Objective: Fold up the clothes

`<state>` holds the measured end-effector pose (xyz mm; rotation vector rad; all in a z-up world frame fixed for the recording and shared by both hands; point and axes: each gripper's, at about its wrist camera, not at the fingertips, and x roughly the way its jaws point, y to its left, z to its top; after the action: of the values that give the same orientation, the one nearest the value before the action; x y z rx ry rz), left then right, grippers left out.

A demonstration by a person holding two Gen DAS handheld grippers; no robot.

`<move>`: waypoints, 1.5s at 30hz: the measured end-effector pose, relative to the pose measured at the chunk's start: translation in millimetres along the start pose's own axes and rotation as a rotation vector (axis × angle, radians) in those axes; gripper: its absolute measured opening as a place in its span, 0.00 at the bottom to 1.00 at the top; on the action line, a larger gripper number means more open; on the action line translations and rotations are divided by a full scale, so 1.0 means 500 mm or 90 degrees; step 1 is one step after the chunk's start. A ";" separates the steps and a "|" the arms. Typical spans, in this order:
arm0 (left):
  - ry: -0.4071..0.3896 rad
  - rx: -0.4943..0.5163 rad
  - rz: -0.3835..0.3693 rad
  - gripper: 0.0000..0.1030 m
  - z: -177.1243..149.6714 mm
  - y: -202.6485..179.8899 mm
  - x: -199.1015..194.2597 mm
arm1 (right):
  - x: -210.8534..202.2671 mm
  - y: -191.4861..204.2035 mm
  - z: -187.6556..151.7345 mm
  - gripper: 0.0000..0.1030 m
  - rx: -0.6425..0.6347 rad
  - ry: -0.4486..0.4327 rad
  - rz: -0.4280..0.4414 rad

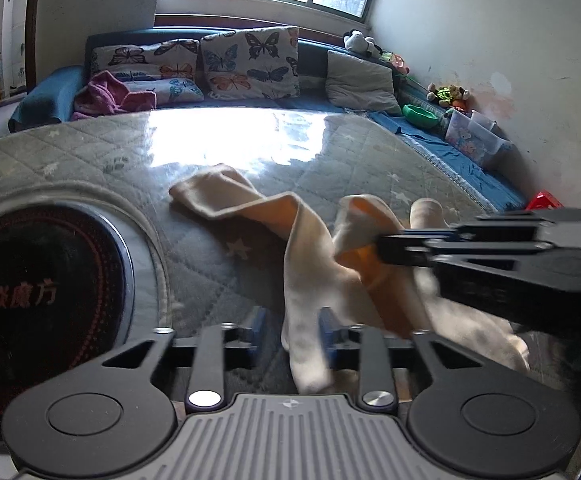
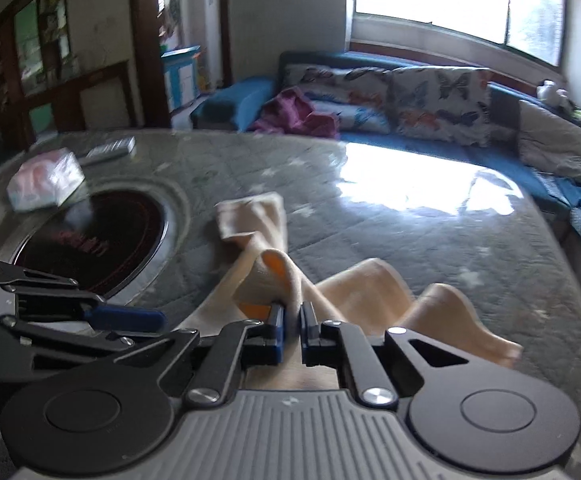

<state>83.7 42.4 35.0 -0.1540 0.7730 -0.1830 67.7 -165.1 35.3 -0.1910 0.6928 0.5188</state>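
Right tongs (image 2: 292,326) clamped on cloth (image 2: 266,236) fold; left tongs (image 1: 292,334) apart, straddling cloth. Light, soft, limp; grab edges or corners, on worktop (image 2: 370,216).

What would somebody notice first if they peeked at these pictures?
Probably the cream cloth lying twisted in the middle of the table, pinched by the right gripper. The left gripper is open around another fold of it. Next, the butterfly pillows on the sofa under the window, and the dark round burner in the table.
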 end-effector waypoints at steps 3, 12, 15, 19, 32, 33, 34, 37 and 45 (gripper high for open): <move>-0.005 0.003 0.000 0.44 0.016 -0.004 0.010 | -0.032 -0.031 -0.010 0.06 0.027 -0.024 -0.025; -0.003 -0.027 -0.009 0.48 0.060 -0.004 0.062 | -0.166 -0.142 -0.087 0.06 0.113 -0.076 -0.144; -0.006 -0.046 -0.026 0.54 0.064 0.001 0.073 | -0.204 -0.180 -0.132 0.06 0.154 -0.075 -0.193; -0.001 -0.049 -0.035 0.51 0.065 -0.003 0.082 | -0.233 -0.232 -0.203 0.06 0.219 -0.052 -0.252; -0.065 -0.035 -0.001 0.11 0.023 0.011 0.001 | -0.239 -0.305 -0.321 0.06 0.298 0.006 -0.300; -0.071 -0.037 0.008 0.11 0.017 0.016 -0.013 | -0.239 -0.305 -0.322 0.06 0.296 0.006 -0.300; -0.078 -0.039 0.018 0.11 0.010 0.022 -0.027 | -0.238 -0.300 -0.320 0.06 0.290 0.008 -0.301; -0.090 -0.058 0.045 0.11 -0.013 0.049 -0.072 | -0.235 -0.285 -0.315 0.06 0.275 0.012 -0.303; -0.093 -0.096 0.092 0.10 -0.089 0.112 -0.175 | -0.245 -0.241 -0.308 0.07 0.244 0.020 -0.289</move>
<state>-3.0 112.8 51.4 -0.2514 0.6487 0.0233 -36.1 -368.0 -1.6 0.0069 0.7397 -0.0545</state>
